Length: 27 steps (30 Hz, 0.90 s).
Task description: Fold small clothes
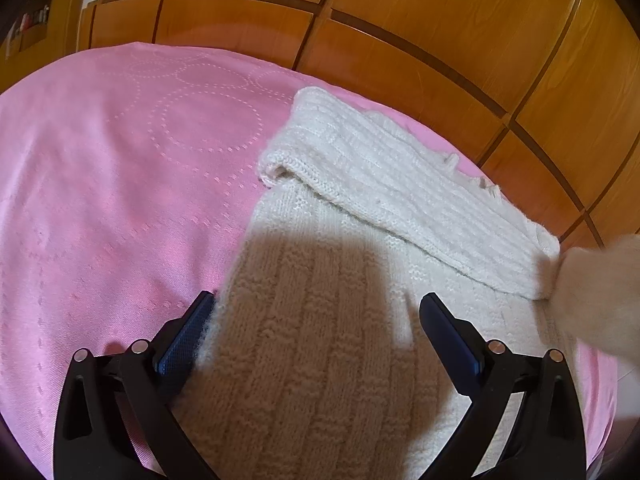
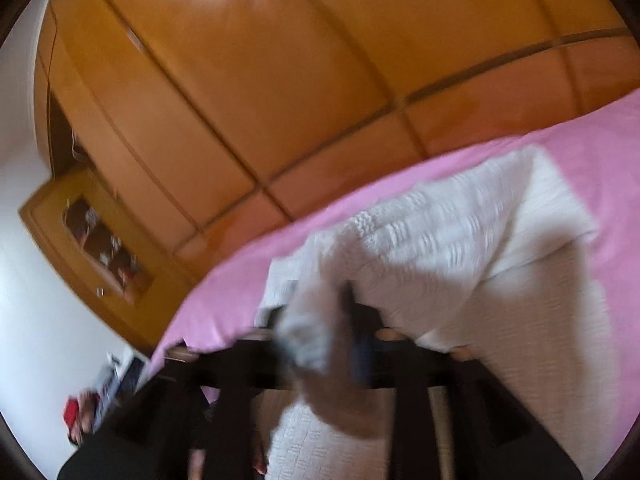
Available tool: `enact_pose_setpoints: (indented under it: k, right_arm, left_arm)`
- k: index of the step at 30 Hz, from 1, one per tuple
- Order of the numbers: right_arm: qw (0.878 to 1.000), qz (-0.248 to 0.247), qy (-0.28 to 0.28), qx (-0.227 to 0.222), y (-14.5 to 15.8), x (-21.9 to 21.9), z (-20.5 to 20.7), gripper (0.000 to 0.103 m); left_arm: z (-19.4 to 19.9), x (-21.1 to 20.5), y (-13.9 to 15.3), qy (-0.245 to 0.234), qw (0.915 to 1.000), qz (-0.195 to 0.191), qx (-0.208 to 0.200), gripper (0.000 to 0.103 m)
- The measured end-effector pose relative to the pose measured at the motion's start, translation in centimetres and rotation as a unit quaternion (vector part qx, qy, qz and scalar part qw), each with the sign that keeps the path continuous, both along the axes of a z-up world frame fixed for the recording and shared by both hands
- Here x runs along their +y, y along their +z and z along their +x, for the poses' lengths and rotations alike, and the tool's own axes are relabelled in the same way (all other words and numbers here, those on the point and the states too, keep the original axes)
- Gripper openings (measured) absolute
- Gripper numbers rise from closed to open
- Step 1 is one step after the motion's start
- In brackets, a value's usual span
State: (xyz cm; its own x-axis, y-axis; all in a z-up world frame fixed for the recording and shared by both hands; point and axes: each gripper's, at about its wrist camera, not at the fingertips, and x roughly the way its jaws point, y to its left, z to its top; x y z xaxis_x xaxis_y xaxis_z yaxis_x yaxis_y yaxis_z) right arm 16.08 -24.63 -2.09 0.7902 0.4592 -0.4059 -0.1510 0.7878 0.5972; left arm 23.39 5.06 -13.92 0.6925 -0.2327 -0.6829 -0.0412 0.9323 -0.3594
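Note:
A white knitted sweater (image 1: 320,360) lies flat on a pink bedspread (image 1: 100,200). One sleeve (image 1: 400,184) is folded slantwise across its body. My left gripper (image 1: 316,300) hovers open just above the sweater's body, its left finger at the garment's edge, nothing pinched. A blurred, raised bit of the knit (image 1: 600,300) shows at the right edge. In the blurred right wrist view, my right gripper (image 2: 316,312) has its fingers close together on a bunch of the sweater (image 2: 440,240), which hangs lifted off the bedspread (image 2: 600,140).
A wooden wardrobe (image 1: 440,20) with panelled doors stands right behind the bed. In the right wrist view the wardrobe (image 2: 280,80) fills the upper half, with a shelf niche (image 2: 104,248) at the left. Bare pink bedspread stretches left of the sweater.

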Motion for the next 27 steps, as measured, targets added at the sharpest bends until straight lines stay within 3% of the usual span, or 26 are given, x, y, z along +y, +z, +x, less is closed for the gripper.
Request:
enact_pose_setpoints:
  k: [3,8,11,13,15,17,24,27]
  right_arm:
    - [1.0,-0.02,0.004,0.014,-1.9,0.7,0.6,0.071]
    - [0.992,-0.067,-0.096,0.038,-4.6,-3.1,-0.2,0.071]
    - [0.975,-0.116,-0.177,0.061,-5.8,-6.5,-0.4,0.072]
    - [0.963,-0.142,-0.215,0.077,-6.7,-8.5,0.0,0.079]
    - [0.961,-0.135,-0.216,0.112,-8.7,-10.2,1.2,0.087]
    - [0.964,-0.094,-0.203,0.141,-10.5,-11.6,2.0,0.088]
    - [0.964,-0.113,-0.201,0.132,-10.3,-11.0,1.7,0.091]
    - [0.967,-0.1,-0.2,0.124,-10.5,-11.1,1.4,0.091]
  left_arm:
    - [0.0,0.0,0.0,0.0,1.0,-0.004,-0.001,0.099]
    - [0.1,-0.1,0.0,0.0,1.0,-0.004,-0.002,0.099]
    - [0.0,-0.1,0.0,0.0,1.0,-0.004,-0.002,0.099]
    - [0.0,-0.1,0.0,0.0,1.0,-0.006,-0.002,0.099]
    - [0.0,-0.1,0.0,0.0,1.0,-0.006,-0.002,0.099]
    - [0.1,-0.2,0.0,-0.001,1.0,-0.004,0.001,0.099]
    - [1.1,-2.3,1.0,-0.022,0.9976,0.056,0.034,0.099]
    - [0.9,-3.4,2.3,-0.03,0.9975,0.062,0.015,0.099]
